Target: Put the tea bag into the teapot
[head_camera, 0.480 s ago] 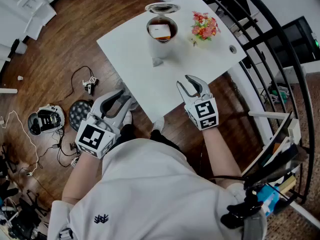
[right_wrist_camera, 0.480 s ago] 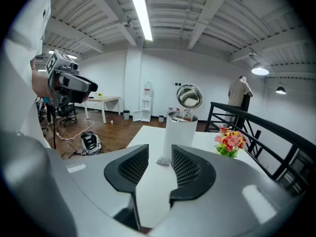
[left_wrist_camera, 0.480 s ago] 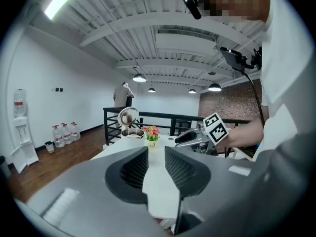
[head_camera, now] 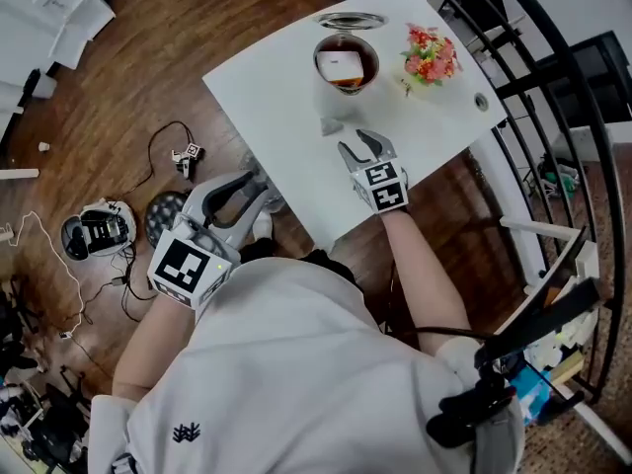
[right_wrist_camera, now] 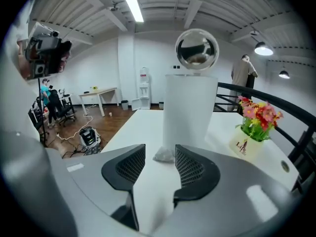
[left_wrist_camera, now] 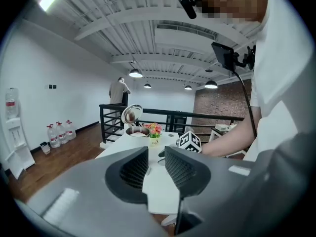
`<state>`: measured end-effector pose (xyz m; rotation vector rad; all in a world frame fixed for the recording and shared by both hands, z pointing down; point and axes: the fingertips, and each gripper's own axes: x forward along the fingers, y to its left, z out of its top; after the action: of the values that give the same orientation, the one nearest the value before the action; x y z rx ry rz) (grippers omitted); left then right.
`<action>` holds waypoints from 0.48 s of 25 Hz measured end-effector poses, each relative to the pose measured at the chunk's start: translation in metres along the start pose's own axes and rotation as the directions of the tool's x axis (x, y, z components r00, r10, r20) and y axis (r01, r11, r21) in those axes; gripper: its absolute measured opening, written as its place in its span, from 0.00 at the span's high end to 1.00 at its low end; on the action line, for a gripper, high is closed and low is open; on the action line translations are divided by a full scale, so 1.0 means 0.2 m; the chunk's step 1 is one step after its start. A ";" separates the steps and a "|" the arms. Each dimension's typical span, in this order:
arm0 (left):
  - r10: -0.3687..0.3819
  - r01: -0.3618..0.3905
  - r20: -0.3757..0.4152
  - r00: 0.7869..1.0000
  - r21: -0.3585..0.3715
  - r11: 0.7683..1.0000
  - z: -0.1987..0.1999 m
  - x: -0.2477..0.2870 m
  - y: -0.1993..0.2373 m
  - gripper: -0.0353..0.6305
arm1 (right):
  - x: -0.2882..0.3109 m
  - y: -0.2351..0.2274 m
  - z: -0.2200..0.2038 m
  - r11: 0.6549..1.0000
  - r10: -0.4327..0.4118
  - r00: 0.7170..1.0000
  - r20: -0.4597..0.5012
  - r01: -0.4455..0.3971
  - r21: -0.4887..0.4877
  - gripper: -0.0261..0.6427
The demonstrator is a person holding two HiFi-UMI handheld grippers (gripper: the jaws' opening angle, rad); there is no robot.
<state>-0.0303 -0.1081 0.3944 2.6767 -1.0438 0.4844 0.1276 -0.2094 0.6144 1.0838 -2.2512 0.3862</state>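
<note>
- While the right gripper (head_camera: pixel 354 144) hangs low over the white rectangular tabletop (head_camera: pixel 267 107), its two dark ribbed jaws stand spread wide, with only bare table between them.
- The small pale crumpled tea bag (head_camera: pixel 331 126) lies on the tabletop just past the jaw tips, at about 11 o'clock from the right gripper in the head view. Neither jaw touches it. In the right gripper view it sits dead ahead at 12 o'clock, beyond the gap.
- The tall white cylindrical teapot (head_camera: pixel 346 65) stands upright at 12 o'clock from the tea bag. The bag lies at the foot of its wall, and I cannot tell whether the two touch.
- The teapot's shiny round metal lid (head_camera: pixel 351 20) is tipped open on the far side, at 12 o'clock from the mouth.
- The open mouth shows brown inside, with a white square patch that I cannot identify.
- A small white pot of red and pink flowers (head_camera: pixel 430 55) stands at 3 o'clock from the teapot, apart from it.
- The left gripper (head_camera: pixel 255 188) is at 8 o'clock from the right gripper. It is off the near edge of the table, above the brown wooden floor (head_camera: pixel 118 97).
- The left gripper's jaws are parted and hold nothing.
- A round black-and-white device (head_camera: pixel 94 233) with loose cables lies on the floor at 9 o'clock from the left gripper.
</note>
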 end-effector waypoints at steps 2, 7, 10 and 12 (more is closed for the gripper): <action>-0.003 0.003 -0.016 1.000 -0.017 1.000 -0.01 -0.02 0.03 0.83 | 0.12 0.00 -0.03 1.000 -0.002 0.999 -0.037 0.002 0.007 0.68; 0.015 -0.016 -0.024 1.000 -0.028 0.999 -0.04 -0.07 0.14 0.83 | 0.37 -0.03 -0.12 0.998 -0.021 0.995 -0.102 0.026 0.049 0.68; 0.026 -0.029 -0.050 0.998 -0.051 0.998 -0.07 -0.12 0.18 0.83 | 0.47 -0.05 -0.15 0.996 -0.036 0.991 -0.132 0.047 0.078 0.68; 0.038 -0.041 -0.052 0.998 -0.054 0.998 -0.09 -0.15 0.21 0.83 | 0.52 -0.04 -0.16 0.995 -0.044 0.988 -0.149 0.057 0.085 0.67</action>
<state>-0.0841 -0.1137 0.4029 2.5869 -1.0817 0.5207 0.0971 -0.2615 0.7051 1.1177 -2.0898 0.5324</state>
